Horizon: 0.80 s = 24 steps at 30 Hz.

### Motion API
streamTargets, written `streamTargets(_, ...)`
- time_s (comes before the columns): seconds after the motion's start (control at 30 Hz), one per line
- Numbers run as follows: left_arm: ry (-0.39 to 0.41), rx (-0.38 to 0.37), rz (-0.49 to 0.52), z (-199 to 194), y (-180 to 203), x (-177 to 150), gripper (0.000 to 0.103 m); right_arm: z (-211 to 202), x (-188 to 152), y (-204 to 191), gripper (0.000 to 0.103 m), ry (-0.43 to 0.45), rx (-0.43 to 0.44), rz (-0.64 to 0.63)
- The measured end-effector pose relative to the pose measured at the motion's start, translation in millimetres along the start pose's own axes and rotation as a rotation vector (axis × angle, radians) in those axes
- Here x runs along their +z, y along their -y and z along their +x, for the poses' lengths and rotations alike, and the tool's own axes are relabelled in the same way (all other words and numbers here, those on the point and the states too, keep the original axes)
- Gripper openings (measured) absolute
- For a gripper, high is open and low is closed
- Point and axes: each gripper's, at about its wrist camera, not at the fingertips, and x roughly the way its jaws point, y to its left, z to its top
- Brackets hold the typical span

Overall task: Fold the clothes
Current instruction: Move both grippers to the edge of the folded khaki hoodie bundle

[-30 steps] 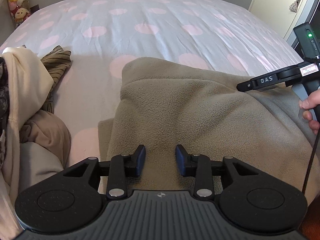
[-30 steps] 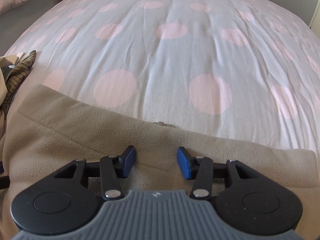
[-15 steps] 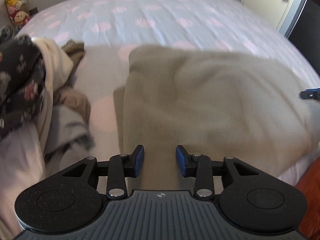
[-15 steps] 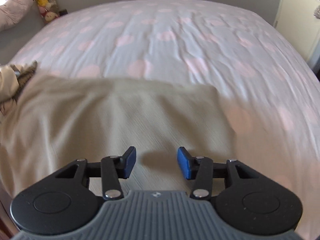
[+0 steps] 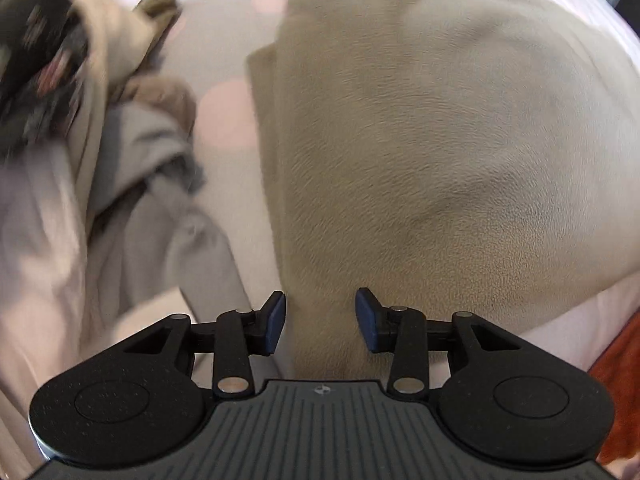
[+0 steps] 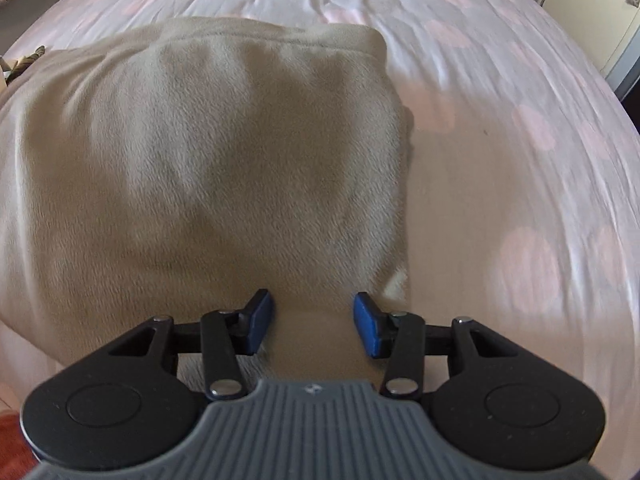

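both sets of fingers spread over the folded beige fleece (image 5: 420, 140), left gripper (image 5: 320, 318) just opening wider, right gripper (image 6: 314, 322) too; laundry pile (image 5: 100, 140) at 9 o'clock on the bed (image 6: 520, 120).

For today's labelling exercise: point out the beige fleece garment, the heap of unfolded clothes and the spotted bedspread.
beige fleece garment (image 5: 420, 140), left wrist view, middle.
heap of unfolded clothes (image 5: 132, 184), left wrist view, grey piece.
spotted bedspread (image 6: 500, 140), right wrist view, bare part.

Parted right tongs (image 6: 314, 322) over the near right corner of a beige fleece (image 6: 208, 152) on a pink-dotted bedspread (image 6: 520, 140)
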Motion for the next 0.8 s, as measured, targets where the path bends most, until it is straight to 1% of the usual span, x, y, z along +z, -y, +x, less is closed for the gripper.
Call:
streamTargets(0.1,-0.031,-0.022,-0.037,-4,-8,-5,0.041,-10,-13,15,0.048,0.019,0.034,0.081)
streamTargets(0.17,-0.045,-0.014,-0.027,-11,-8,-9,0.041,-20,-21,23,0.048,0.039,0.051,0.124)
streamTargets(0.2,-0.036,-0.010,-0.016,-17,-8,-11,0.041,-27,-25,24,0.049,0.051,0.056,0.138)
streamTargets(0.27,0.009,-0.018,-0.005,-31,-11,-16,0.042,-42,-33,28,0.050,0.085,0.070,0.170)
streamTargets(0.3,0.041,-0.034,-0.006,-39,-14,-19,0.042,-49,-37,30,0.052,0.104,0.081,0.186)
streamTargets(0.33,0.074,-0.056,-0.009,-45,-17,-21,0.044,-57,-41,31,0.060,0.126,0.093,0.202)
streamTargets(0.37,0.105,-0.079,-0.017,-51,-21,-23,0.047,-65,-45,33,0.065,0.145,0.100,0.219)
streamTargets(0.4,0.129,-0.096,-0.029,-55,-25,-22,0.048,-72,-49,36,0.071,0.162,0.106,0.235)
streamTargets(0.43,0.145,-0.105,-0.041,-56,-28,-21,0.049,-76,-51,44,0.071,0.173,0.108,0.249)
streamTargets(0.47,0.155,-0.112,-0.053,-55,-31,-19,0.053,-79,-52,51,0.071,0.181,0.113,0.264)
streamTargets(0.5,0.149,-0.117,-0.068,-52,-32,-15,0.058,-79,-53,57,0.071,0.181,0.126,0.285)
streamTargets(0.6,0.087,-0.153,-0.109,-35,-34,2,0.059,-77,-56,76,0.072,0.180,0.169,0.349)
streamTargets(0.63,0.072,-0.166,-0.119,-33,-35,3,0.059,-71,-58,81,0.072,0.171,0.197,0.380)
streamTargets(0.67,0.062,-0.179,-0.127,-30,-35,4,0.057,-66,-58,84,0.072,0.164,0.221,0.402)
streamTargets(0.7,0.057,-0.193,-0.133,-28,-36,5,0.052,-62,-61,87,0.072,0.159,0.248,0.419)
streamTargets(0.73,0.053,-0.209,-0.137,-25,-37,6,0.051,-58,-65,89,0.072,0.155,0.272,0.430)
streamTargets(0.8,0.050,-0.217,-0.134,-23,-36,7,0.034,-52,-72,92,0.072,0.149,0.324,0.451)
